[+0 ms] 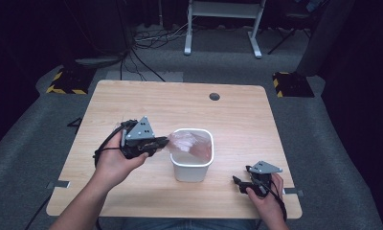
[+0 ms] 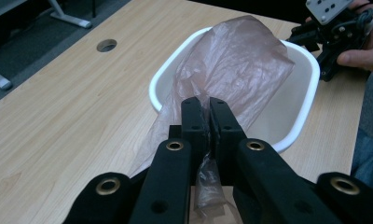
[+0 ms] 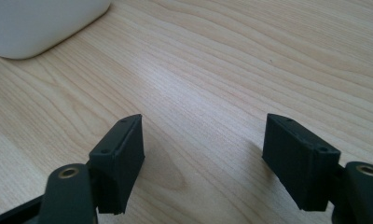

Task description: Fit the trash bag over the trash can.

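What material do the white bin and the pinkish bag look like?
The bin looks like smooth moulded plastic: even matte white, rounded rim. The bag looks like thin plastic film: translucent, crinkled, slightly glossy, pinched in the left tongs.

There was one surface [image 1: 132,100] of pale wood; one round hole [image 1: 214,96] was cut in it near the far edge; one white bin [image 1: 192,170] stood on it; one thin pinkish bag [image 2: 236,60] lay draped into that bin; two tools were counted, the left tool [image 2: 204,116] pinched onto the bag and the right tool [image 3: 203,154] with jaws parted; two hands held them, one hand [image 1: 114,165] per tool; two yellow-and-black striped blocks [image 1: 67,81] sat on the floor beyond.
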